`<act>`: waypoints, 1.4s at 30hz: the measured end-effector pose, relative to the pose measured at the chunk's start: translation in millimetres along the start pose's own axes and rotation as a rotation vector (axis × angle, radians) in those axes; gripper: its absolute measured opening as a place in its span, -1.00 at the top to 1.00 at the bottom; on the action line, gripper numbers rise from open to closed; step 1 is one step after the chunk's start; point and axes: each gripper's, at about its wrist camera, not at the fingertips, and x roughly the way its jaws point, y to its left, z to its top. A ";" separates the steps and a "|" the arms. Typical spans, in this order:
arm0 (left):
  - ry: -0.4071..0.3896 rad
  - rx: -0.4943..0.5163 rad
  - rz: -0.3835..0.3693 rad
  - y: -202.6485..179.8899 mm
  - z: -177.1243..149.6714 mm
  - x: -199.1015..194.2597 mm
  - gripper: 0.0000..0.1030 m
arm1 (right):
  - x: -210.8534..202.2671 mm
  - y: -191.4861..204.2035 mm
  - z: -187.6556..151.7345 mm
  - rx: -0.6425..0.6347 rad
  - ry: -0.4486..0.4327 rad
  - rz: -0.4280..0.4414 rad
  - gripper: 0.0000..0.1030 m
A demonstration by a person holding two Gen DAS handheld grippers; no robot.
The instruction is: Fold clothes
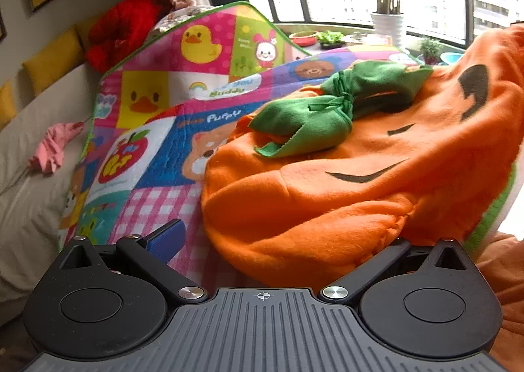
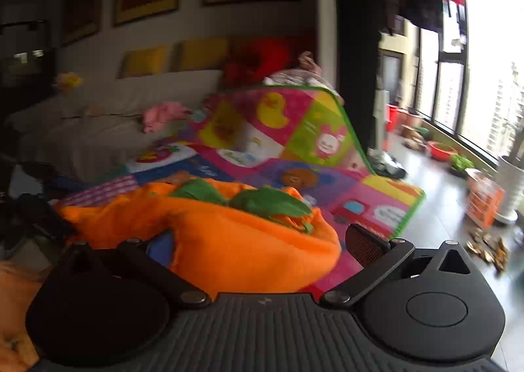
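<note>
An orange fleece pumpkin costume (image 1: 327,201) with black face marks and a green leaf collar (image 1: 311,123) lies bunched on a bright cartoon play mat (image 1: 157,129). My left gripper (image 1: 281,241) is open; its blue-padded left finger (image 1: 167,241) stands beside the costume's edge and its right finger is hidden under the orange fabric. In the right wrist view the costume (image 2: 229,234) lies between my right gripper's (image 2: 262,241) spread fingers. That gripper is open, its orange-padded right finger (image 2: 366,244) free of the cloth.
A pale sofa (image 2: 108,123) with yellow cushions (image 1: 55,57), a red plush heap (image 1: 124,28) and a pink garment (image 1: 55,146) stands behind the mat. Plant pots (image 1: 389,24) and bowls line the window sill. Grey tiled floor (image 2: 435,195) with clutter lies to the right.
</note>
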 end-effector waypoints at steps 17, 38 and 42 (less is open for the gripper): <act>-0.085 -0.174 -0.257 16.4 32.6 -16.1 -1.00 | 27.1 23.4 -8.7 -0.065 0.164 -0.181 -1.00; 0.112 -0.383 -0.572 32.8 63.2 96.9 -1.00 | 202.8 -14.2 -6.4 0.465 0.496 0.266 -1.00; 0.161 -0.383 -0.774 19.0 78.6 114.1 -1.00 | 180.4 -9.2 19.0 0.079 0.352 0.039 -1.00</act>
